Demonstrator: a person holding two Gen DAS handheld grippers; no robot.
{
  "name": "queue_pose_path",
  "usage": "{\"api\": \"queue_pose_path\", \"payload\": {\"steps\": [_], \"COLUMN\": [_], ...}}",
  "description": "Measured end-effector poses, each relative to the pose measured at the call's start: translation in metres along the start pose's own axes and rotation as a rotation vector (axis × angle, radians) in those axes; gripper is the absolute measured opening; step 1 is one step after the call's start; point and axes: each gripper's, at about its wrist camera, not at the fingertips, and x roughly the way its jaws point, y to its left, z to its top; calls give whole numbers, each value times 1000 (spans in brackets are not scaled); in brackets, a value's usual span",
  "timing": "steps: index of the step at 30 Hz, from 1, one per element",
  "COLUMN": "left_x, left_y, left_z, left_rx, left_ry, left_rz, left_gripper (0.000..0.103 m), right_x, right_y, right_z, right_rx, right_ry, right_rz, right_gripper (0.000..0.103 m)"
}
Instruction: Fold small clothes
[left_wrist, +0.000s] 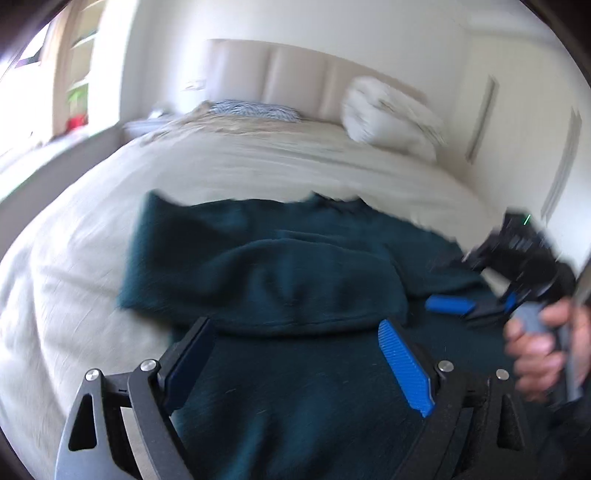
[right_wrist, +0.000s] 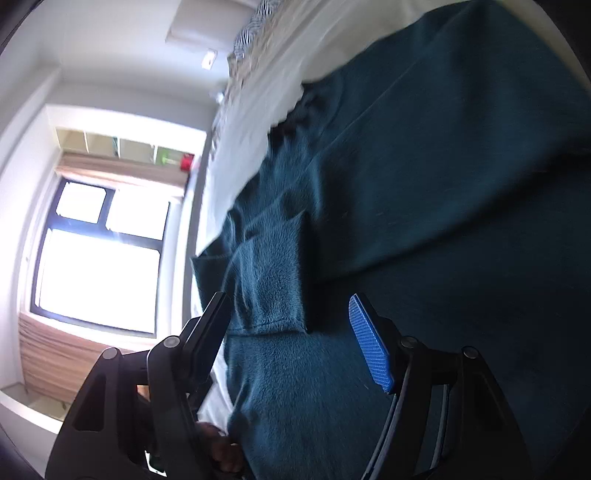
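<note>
A dark teal fleece garment lies on a cream bed, with one part folded over the middle. My left gripper is open just above the garment's near part, nothing between its blue pads. My right gripper shows at the right in the left wrist view, held by a hand, low over the garment's right side. In the right wrist view the garment fills the frame and my right gripper is open, its jaws straddling a folded fleece edge without closing on it.
A white pillow and a striped pillow lie at the head of the bed by a padded headboard. A window is on the left side of the room. Both views are motion-blurred.
</note>
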Motion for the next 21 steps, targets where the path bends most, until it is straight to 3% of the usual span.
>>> {"api": "queue_pose_path", "payload": {"steps": [4,6,7,8,9,11,18,21], "left_x": [-15,-18,-19,-22,-23,-28,-37,-40], "left_y": [35,50,56,62,66,75,87,97], "left_z": [-5,-7,-8,-10,-10,-9,5,12], "left_rx": [-100,-144,-160,-185,-200,-231,-264,-299], "left_ry": [-11,-11,-12,-14,-17,-30,-73,-88], "left_rz": [16,29,31,29,26,16,-2,-16], "left_gripper": [91,91,91,91,91,91,91,84], "right_x": [47,66,71,75,79,80,40,12], "right_y": [18,25,30,35,41,52,105,103], "right_z": [2,-1,-2,-3,-4,-5,0,23], "right_rx": [-47,-67,-91,-116,-150,-209,-363,-353], "right_ry": [75,86,83,85,94,80,-22,-55], "right_rz": [-108,-149,-168,-189,-236,-293,-320,-333], "right_gripper": [66,60,54,32,20,10,8,8]}}
